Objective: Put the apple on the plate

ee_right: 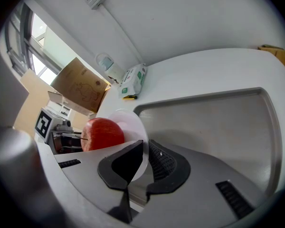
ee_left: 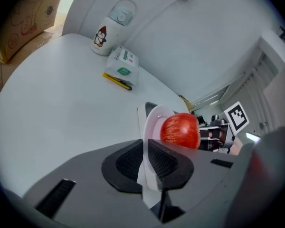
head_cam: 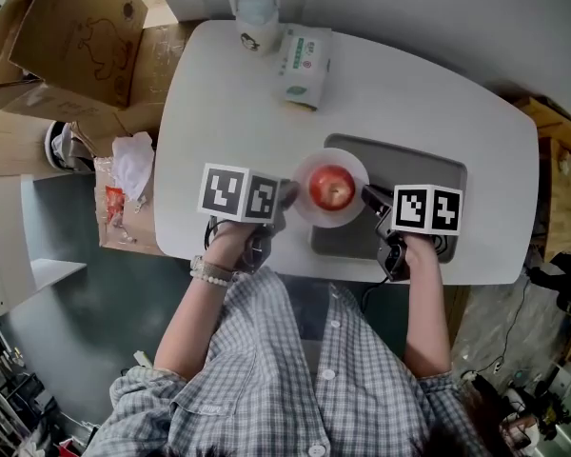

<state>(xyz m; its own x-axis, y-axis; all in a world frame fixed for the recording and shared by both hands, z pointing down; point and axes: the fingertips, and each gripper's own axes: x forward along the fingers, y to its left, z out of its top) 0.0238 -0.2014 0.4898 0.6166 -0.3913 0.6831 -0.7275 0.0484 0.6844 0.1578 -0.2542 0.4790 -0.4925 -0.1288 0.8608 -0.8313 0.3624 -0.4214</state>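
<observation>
A red apple point(head_cam: 332, 188) rests on a small white plate point(head_cam: 354, 212) held just above the near edge of the white table. My left gripper point(head_cam: 289, 194) is shut on the plate's left rim, and my right gripper point(head_cam: 367, 196) is shut on its right rim. In the left gripper view the plate point(ee_left: 151, 123) stands edge-on between the black pads point(ee_left: 165, 160) with the apple point(ee_left: 180, 131) beyond. The right gripper view shows the plate's rim point(ee_right: 131, 125) pinched between the pads point(ee_right: 162, 161), the apple point(ee_right: 102, 133) to the left.
A grey tray point(head_cam: 428, 174) lies on the table under the plate's right side. At the far edge stand a white bottle point(head_cam: 254, 16) and a tissue pack point(head_cam: 304, 63). Cardboard boxes point(head_cam: 71, 27) sit on the floor at left.
</observation>
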